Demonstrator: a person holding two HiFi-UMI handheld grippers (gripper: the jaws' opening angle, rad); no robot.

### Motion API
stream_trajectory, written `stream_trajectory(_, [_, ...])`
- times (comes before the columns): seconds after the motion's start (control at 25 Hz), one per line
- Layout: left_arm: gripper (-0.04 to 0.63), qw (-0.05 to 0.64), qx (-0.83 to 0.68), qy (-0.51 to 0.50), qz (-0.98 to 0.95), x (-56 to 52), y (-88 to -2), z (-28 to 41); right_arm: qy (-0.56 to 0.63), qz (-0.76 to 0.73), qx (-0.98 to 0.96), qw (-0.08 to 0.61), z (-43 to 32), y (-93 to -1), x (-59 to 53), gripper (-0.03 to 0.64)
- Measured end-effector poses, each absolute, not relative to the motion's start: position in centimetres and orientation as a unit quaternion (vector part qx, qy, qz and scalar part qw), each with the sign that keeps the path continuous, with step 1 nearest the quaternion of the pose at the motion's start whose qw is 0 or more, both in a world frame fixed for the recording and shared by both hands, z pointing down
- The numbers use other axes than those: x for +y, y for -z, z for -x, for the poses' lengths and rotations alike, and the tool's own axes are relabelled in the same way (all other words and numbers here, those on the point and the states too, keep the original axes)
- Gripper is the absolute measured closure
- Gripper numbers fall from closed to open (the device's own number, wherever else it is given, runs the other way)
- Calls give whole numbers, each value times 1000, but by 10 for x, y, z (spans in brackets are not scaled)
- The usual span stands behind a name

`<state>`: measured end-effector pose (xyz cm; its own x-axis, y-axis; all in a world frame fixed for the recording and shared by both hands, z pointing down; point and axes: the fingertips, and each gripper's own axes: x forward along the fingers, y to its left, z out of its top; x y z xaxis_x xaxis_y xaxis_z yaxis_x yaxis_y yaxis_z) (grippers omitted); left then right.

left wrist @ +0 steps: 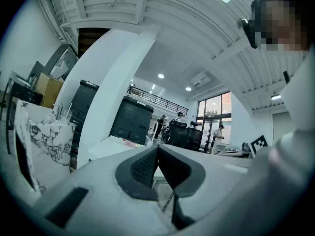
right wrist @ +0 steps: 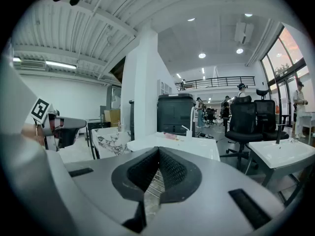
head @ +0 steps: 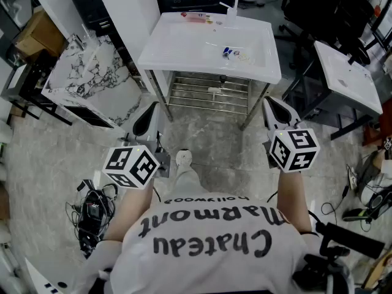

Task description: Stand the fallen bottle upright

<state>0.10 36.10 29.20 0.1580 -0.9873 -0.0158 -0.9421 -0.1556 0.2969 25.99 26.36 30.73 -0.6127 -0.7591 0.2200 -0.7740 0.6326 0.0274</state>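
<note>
The left gripper and right gripper are hanging pinched together and empty, well back from the sink, probably just getting ready.

There are two grey hand-held grippers, the left gripper and the right gripper

There are two black-and-white marker cubes, the left cube and the right cube

There are two white sink tables: the near sink table straight ahead of both jaws, and the side sink table off to the right of the right jaws

There is one white cabinet with black marble swirls, left of the left jaws

There are two black office chairs far beyond the right jaws, the nearer chair and the farther chair
</note>
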Motion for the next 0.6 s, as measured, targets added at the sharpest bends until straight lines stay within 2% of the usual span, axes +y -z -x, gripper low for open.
stream_trajectory(0.6, [581,118,-632,97,-759,348,-297,7,-60,-433,-895,95,-253,-311,253,603])
